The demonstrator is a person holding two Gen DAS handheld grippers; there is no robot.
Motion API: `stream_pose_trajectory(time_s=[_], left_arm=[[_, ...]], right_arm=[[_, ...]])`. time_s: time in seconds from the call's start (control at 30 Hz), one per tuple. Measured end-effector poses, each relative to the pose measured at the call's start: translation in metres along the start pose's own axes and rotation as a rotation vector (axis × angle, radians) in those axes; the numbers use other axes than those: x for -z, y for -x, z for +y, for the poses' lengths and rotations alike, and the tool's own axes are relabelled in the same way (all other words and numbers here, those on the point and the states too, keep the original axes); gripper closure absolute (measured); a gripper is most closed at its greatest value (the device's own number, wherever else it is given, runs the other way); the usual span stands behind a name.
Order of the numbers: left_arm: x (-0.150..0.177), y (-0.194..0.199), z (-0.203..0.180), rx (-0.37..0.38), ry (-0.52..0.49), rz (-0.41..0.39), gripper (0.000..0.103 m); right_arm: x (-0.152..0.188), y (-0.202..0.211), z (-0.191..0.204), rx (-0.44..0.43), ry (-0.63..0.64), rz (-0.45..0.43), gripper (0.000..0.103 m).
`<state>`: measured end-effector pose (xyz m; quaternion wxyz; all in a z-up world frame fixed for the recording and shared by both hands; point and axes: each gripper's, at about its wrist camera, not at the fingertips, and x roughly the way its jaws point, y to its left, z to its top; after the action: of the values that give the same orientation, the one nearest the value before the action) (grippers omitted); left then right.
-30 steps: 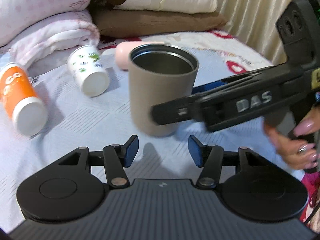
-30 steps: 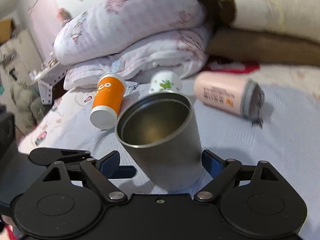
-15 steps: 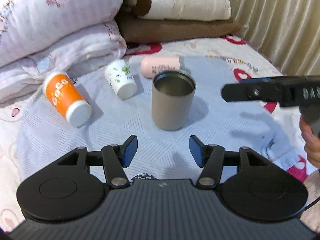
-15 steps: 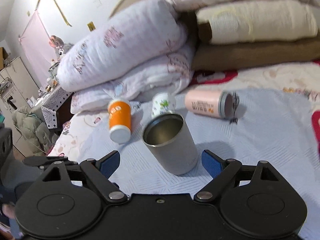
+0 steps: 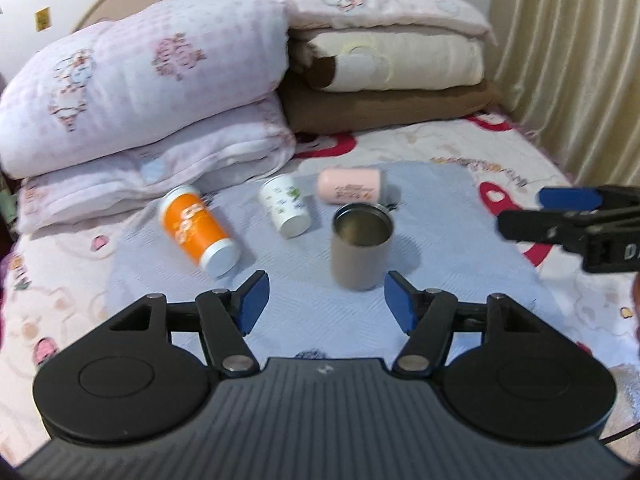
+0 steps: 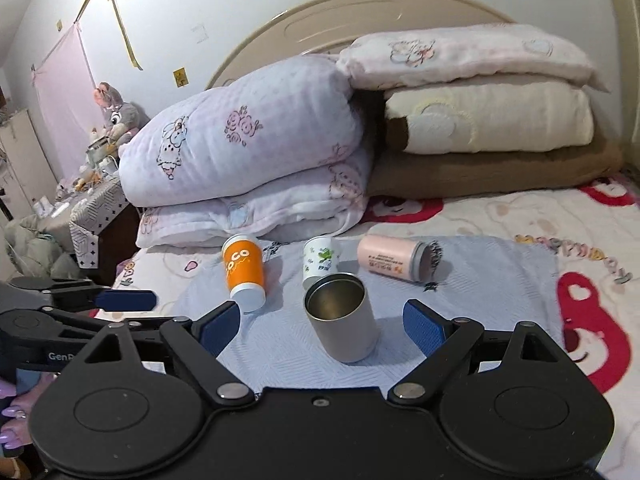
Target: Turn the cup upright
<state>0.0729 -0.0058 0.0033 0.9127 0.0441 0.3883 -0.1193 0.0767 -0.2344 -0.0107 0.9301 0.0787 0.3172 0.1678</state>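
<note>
- Left wrist view: grey cup (image 5: 361,251) stands upright on the blue mat (image 5: 440,280), farther from both grippers than a second ago.
- Left gripper (image 5: 326,307) and right gripper (image 6: 320,324) have pulled back, jaws released, holding nothing.
- Orange cup (image 5: 198,229), white cup (image 5: 285,210) and pink bottle (image 5: 350,185) lie toppled on the bed (image 5: 500,152) near folded quilts (image 5: 152,92).

a bed with a curved beige headboard (image 6: 400,12) stands against a white wall (image 6: 240,8); folded quilts (image 6: 256,160) are stacked there, cream curtains (image 5: 568,48) hang right, a cluttered side table (image 6: 92,200) sits left.
</note>
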Motion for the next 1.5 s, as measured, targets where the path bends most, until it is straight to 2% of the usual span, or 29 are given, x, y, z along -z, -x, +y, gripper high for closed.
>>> stream_pose_trajectory(time_s=[0.17, 0.37, 0.53, 0.6, 0.7, 1.23, 1.5], left_arm=[[0.003, 0.022, 0.001, -0.016, 0.008, 0.013, 0.038], [0.005, 0.036, -0.002, -0.024, 0.011, 0.014, 0.028], [0.008, 0.043, -0.007, -0.036, 0.013, 0.007, 0.007], [0.008, 0.043, -0.008, -0.046, 0.026, 0.021, 0.004], [0.009, 0.041, -0.008, -0.075, 0.057, 0.063, 0.004], [0.008, 0.038, -0.006, -0.165, 0.101, 0.134, 0.004], [0.009, 0.032, 0.001, -0.178, 0.113, 0.158, 0.004]], right_arm=[[-0.003, 0.021, 0.007, 0.048, -0.011, 0.015, 0.010], [-0.003, 0.042, 0.016, 0.100, 0.006, 0.012, 0.009], [-0.003, 0.054, 0.022, 0.195, 0.015, 0.019, 0.002], [-0.004, 0.056, 0.024, 0.247, 0.009, 0.048, 0.002], [-0.003, 0.059, 0.023, 0.295, 0.002, 0.076, 0.002], [0.004, 0.070, 0.025, 0.335, -0.043, 0.122, 0.002], [0.003, 0.069, 0.026, 0.345, -0.047, 0.138, 0.002]])
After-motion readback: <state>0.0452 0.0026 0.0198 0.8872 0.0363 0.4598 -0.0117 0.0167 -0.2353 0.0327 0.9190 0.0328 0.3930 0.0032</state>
